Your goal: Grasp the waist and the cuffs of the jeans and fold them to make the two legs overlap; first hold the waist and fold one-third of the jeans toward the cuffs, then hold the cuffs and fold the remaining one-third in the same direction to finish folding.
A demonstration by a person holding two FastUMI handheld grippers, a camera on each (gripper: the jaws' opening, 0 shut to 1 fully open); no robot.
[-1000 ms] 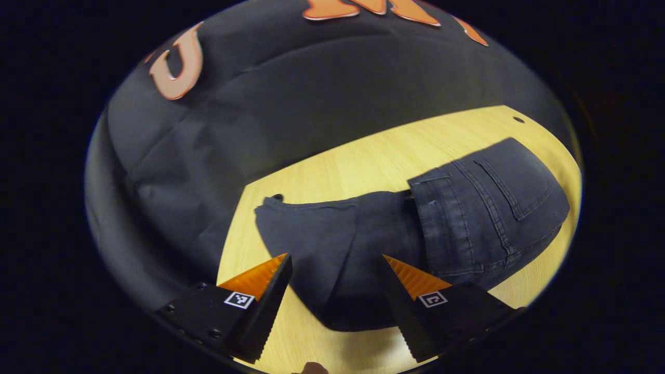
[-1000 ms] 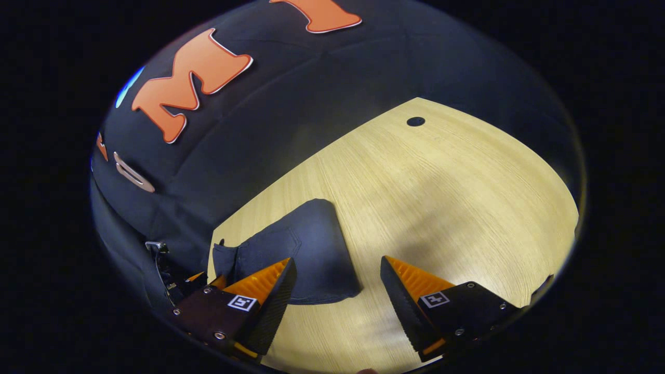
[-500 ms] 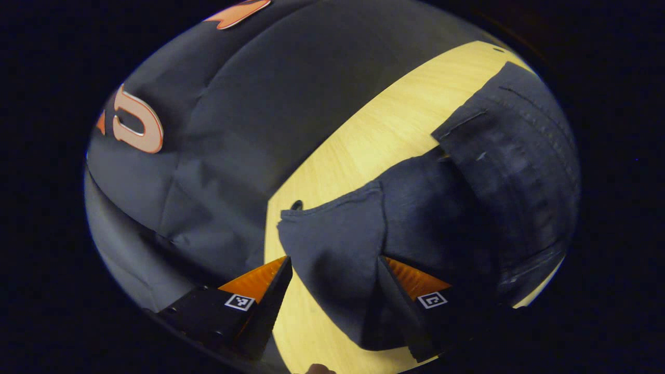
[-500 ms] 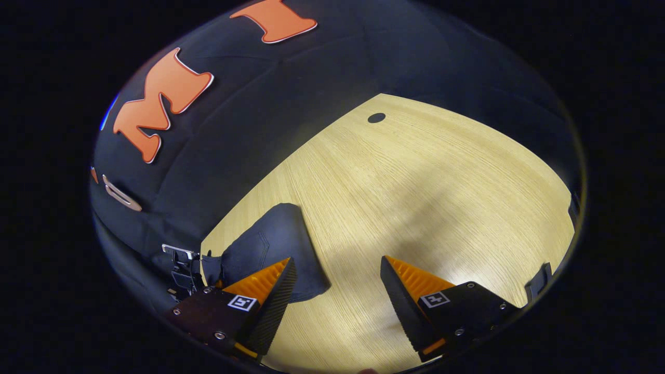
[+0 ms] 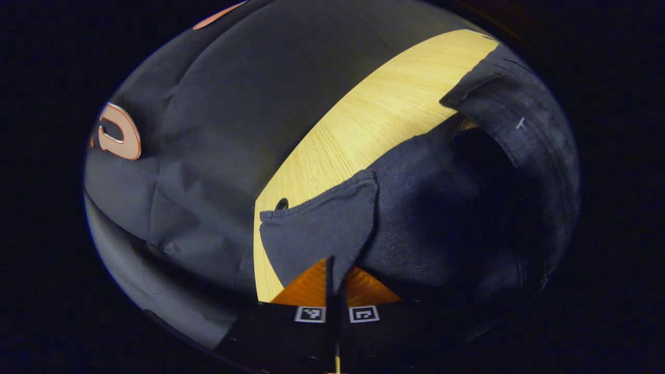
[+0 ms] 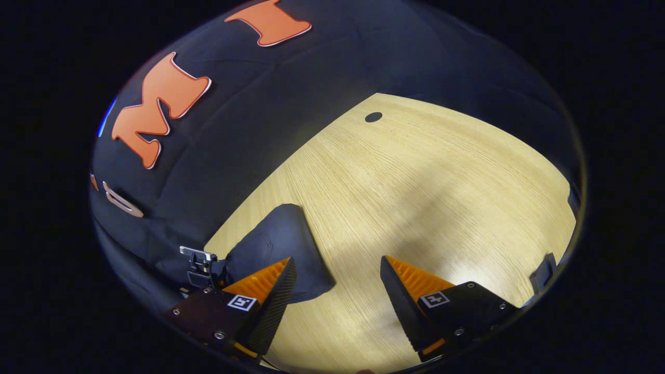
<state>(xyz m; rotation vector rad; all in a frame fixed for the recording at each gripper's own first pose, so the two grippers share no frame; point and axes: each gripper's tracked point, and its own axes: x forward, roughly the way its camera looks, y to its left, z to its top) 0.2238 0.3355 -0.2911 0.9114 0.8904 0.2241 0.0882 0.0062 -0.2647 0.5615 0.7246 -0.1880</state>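
My left gripper [image 5: 335,283], spread a second ago, is now pinching the cuff edge of the jeans [image 5: 415,208] lying on the worktop [image 5: 374,119]. My right gripper [image 6: 335,291] is staying spread over bare wood, the jeans at its near left.

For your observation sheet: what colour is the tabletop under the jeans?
Light yellowish wood grain table, clearest in the right gripper view.

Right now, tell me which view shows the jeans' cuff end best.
The left gripper view: the cuff end of the jeans lies just ahead of the left gripper, its hem edge clear on the table. The right gripper view shows one rounded part of the jeans beside the right gripper.
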